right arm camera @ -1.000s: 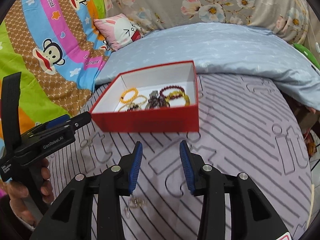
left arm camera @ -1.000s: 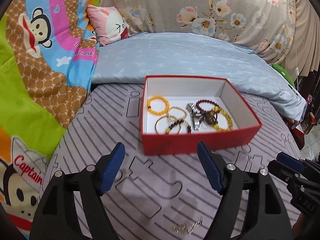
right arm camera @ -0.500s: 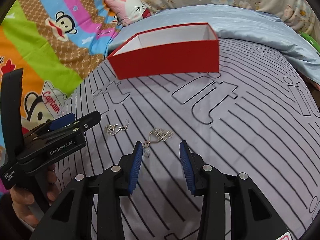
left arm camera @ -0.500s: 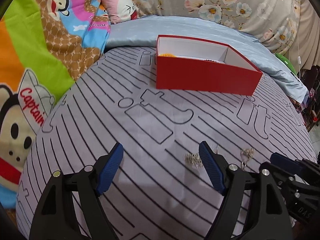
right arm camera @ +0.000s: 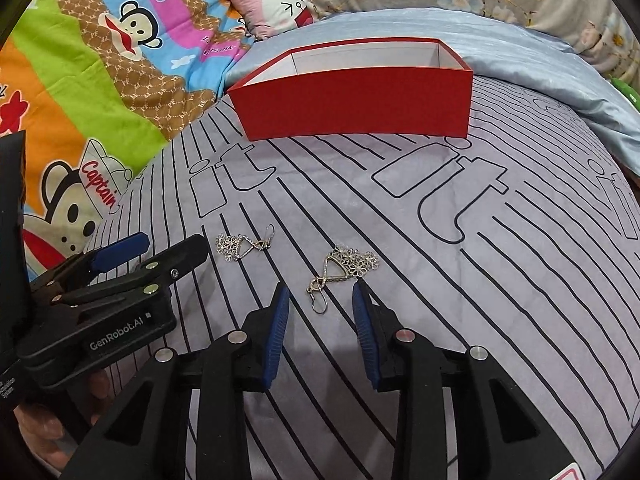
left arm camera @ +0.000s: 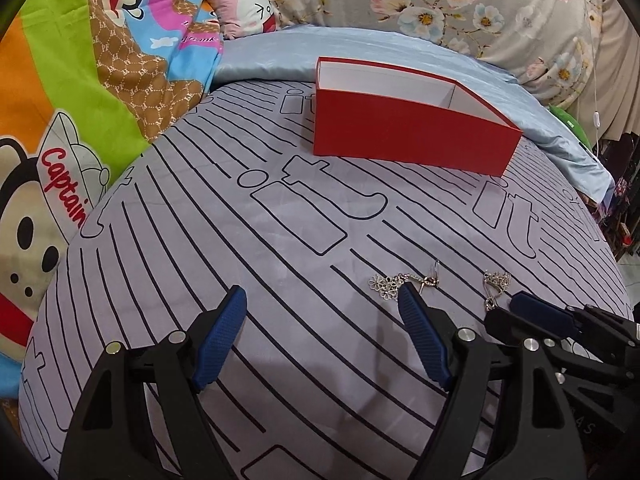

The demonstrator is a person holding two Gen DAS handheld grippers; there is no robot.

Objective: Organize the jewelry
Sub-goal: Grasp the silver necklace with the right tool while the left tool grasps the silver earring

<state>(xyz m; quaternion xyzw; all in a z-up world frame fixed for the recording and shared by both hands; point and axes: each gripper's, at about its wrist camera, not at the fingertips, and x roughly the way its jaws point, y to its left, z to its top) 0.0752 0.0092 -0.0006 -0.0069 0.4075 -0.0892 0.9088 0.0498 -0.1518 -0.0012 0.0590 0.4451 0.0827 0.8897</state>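
A grey bedsheet (right arm camera: 460,280) with black stripes and outlined letters fills the middle of both views. A pale blue quilt (right arm camera: 520,52) runs across the top, a bright cartoon blanket (right arm camera: 100,92) lies along the left, and a floral cover (left arm camera: 480,12) rises behind.

A red box (right arm camera: 360,104) with a white inside stands open at upper centre; what it holds is hidden by its near wall.

Two silver earrings lie on the sheet, well short of the box. The right earring (right arm camera: 344,266) lies just ahead of the right gripper (right arm camera: 320,312), whose jaws are closing but not yet pressing it. The left earring (right arm camera: 242,246) lies by the right fingertip of the left gripper (left arm camera: 320,316), which is spread wide and empty.

The sheet between earrings and box is bare, as is the lower right of the right view.
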